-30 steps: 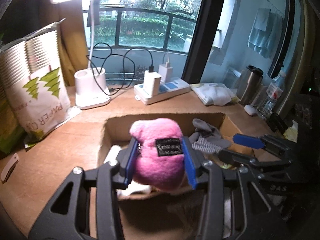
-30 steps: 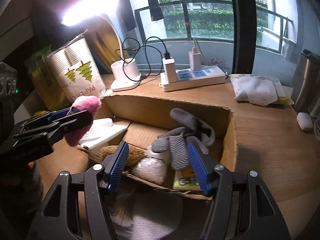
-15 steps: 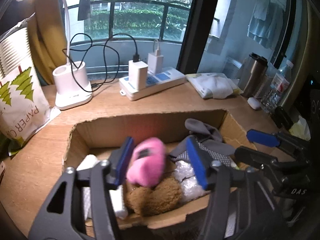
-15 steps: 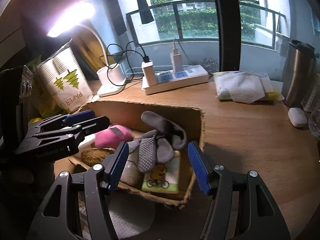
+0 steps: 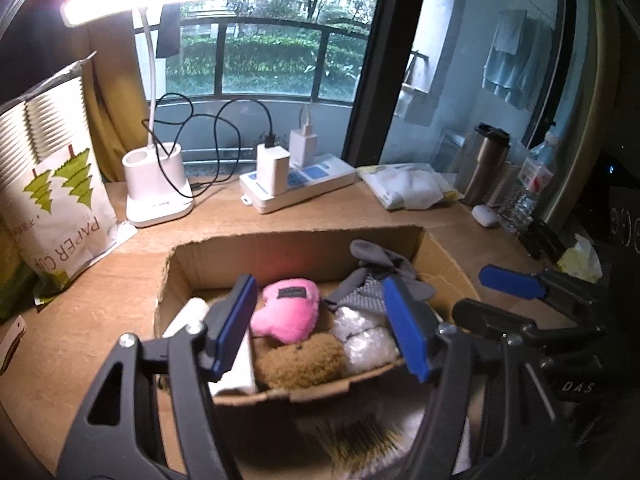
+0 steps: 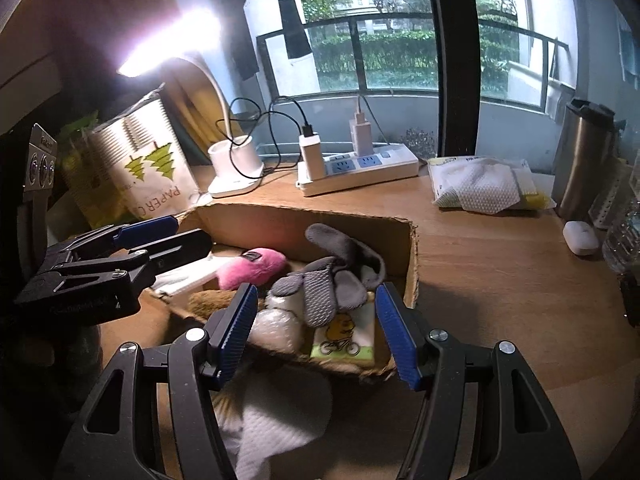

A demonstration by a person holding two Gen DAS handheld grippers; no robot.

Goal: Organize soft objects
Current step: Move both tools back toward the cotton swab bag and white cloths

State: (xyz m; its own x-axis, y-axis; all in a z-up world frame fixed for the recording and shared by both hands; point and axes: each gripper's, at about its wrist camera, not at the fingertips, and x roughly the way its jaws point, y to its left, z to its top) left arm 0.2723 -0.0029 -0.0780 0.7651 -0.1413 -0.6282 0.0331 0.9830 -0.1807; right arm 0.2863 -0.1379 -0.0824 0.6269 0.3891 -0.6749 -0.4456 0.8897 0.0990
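Risk comes first for us here: the cardboard box (image 5: 304, 248) is already crowded, and its near wall looks bent and low, so we judge that another push into it could tip a soft piece over that edge or crumple the wall further. The pink plush toy (image 5: 286, 314) lies inside the box, on top of a brown fuzzy toy (image 5: 300, 362) and left of the grey glove (image 5: 378, 276); nothing pins it there, so a careless pass of the jaws could drag it out again.

Our left hand-held gripper (image 5: 320, 334) stands well open and empty above the box, its blue pads clear of the pink toy on either side. Our right hand-held gripper (image 6: 316, 330) is likewise wide open and holds nothing, with the glove and a bubble-wrap bundle (image 6: 276, 326) showing between its fingers below.

A white cloth (image 6: 276, 420) lies in front of the box, nearest us, still outside it.

Behind the box, the wooden surface (image 6: 500, 280) carries a lit desk lamp (image 5: 154, 184), a power strip (image 5: 300, 188) with chargers, and a paper-cup pack (image 5: 60, 200) to the left. A window with railings and greenery lies beyond.
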